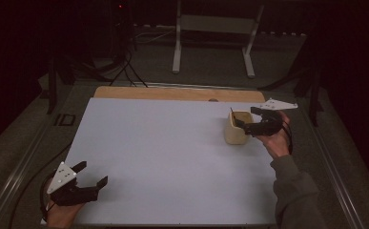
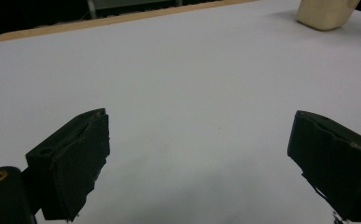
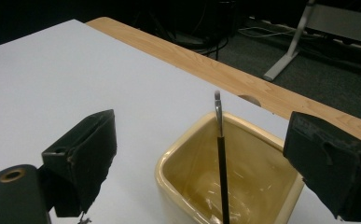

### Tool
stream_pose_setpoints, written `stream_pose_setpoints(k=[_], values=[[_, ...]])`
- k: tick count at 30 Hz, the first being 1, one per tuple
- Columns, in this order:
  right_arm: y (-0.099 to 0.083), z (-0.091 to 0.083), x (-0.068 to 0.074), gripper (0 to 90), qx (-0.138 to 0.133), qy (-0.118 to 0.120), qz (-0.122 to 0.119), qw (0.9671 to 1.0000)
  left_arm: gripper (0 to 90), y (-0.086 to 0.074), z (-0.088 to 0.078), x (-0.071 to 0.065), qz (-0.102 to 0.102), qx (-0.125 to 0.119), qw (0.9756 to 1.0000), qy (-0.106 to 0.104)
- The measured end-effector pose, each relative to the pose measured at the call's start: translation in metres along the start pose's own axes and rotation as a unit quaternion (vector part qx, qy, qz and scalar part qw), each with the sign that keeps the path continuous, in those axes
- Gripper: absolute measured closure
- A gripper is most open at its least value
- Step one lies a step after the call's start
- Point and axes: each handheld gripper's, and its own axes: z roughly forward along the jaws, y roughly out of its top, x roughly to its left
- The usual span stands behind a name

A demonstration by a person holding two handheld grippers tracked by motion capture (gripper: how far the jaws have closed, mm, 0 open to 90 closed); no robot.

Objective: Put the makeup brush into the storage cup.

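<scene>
Right claw (image 1: 243, 125) is held released over the cream cup (image 1: 236, 128) at 2 o'clock, the thin stick (image 3: 221, 158) unclamped. Cup could easily get tipped; left claw (image 1: 92, 173) released too.

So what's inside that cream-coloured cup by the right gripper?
A thin black stick with a silvery tip stands in the cream cup, leaning on its far rim. The cup looks otherwise empty, but its floor and the stick's lower end are cut off in the right gripper view.
</scene>
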Motion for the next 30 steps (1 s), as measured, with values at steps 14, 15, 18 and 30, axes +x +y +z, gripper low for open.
stream_pose_setpoints(k=[14,15,18,30], values=[[-0.016,-0.021,0.01,9.6,-0.023,0.007,0.006,0.9997,6.9,0.0,0.0,-0.001,0.001,-0.001,1.0,0.001],[-0.019,-0.023,0.012,9.6,-0.026,0.01,0.009,0.9996,6.9,0.0,0.0,-0.001,0.001,-0.001,1.0,0.001],[-0.025,-0.029,0.015,9.6,-0.032,0.01,0.008,0.9994,6.9,0.0,0.0,-0.001,0.002,-0.002,1.0,0.001],[-0.046,-0.042,0.035,9.6,-0.042,0.016,0.009,0.9989,6.8,0.0,-0.001,-0.001,0.002,-0.008,1.0,0.002]])
